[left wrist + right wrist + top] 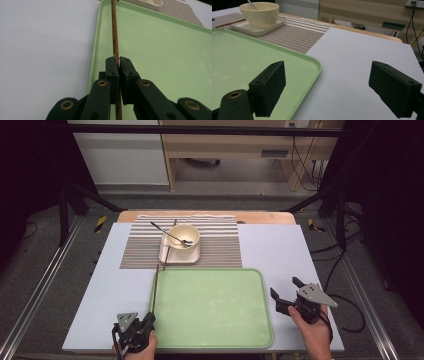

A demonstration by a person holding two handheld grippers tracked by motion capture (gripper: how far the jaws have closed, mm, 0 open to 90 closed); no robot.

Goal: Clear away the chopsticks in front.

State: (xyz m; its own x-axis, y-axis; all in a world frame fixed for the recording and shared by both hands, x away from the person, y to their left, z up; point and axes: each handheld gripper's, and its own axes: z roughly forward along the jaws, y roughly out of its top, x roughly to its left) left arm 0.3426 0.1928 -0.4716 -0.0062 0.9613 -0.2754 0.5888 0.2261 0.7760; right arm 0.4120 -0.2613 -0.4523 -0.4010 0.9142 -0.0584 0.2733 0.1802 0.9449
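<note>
Left gripper [148, 319] sat at lower left of the high view, just off the near-left corner of the green tray [215, 340]. Jaws clamped on a brown chopstick [155, 287]; left gripper view confirmed pads pinched tight on the stick [115, 37], with the stick running straight up frame along the tray's left rim [96, 50]. In the high view, ran as a thin line from the gripper up the tray's left edge to about the far-left tray corner. Whether its far tip touched the tray rim or the table: could not tell.

Right gripper [286, 290] at lower right of the high view, beside the tray's right edge, over the white table sheet [280, 250]. Jaws spread wide, nothing between them; right gripper view showed the tray's corner [312, 65] behind the left pad and bare sheet between the pads.

Upper centre of the high view: cream bowl [183, 236] on a square cream plate [170, 256], both on a striped placemat [220, 245]. Metal spoon [170, 234] resting in the bowl, handle out to upper left. Second brown stick [229, 23] seen in the right gripper view at upper left, lying against the plate's edge.
</note>
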